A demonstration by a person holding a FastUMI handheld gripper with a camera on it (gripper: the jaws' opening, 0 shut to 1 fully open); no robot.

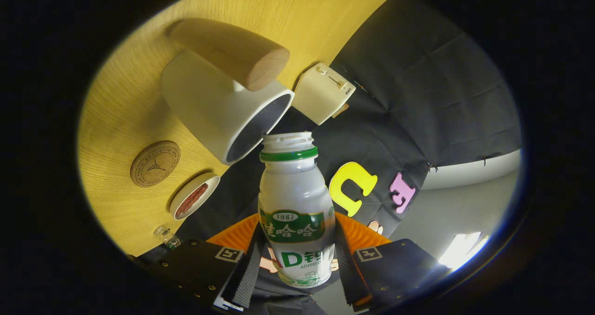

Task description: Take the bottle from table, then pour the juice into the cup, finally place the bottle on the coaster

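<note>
My gripper (297,264) clamps bottle (296,213) between both fingers, tipped, open mouth at cup (223,106) rim. Pouring step. Next: right bottle, carry to coaster (155,163) beside cup.

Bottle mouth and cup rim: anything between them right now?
Nothing. In the gripper view the bottle, clamped between the gripper fingers, has its open mouth right at the cup rim.

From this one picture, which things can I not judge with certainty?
- Gripper view: inside of the cup; its opening faces sideways, interior dark, so juice level is unknowable.
- Bottle, held in the hand-held gripper: contents hidden by opaque wall and label.
- Small glass item near the table edge: too small to identify.
- Dish contents: unclear reddish strip.
</note>
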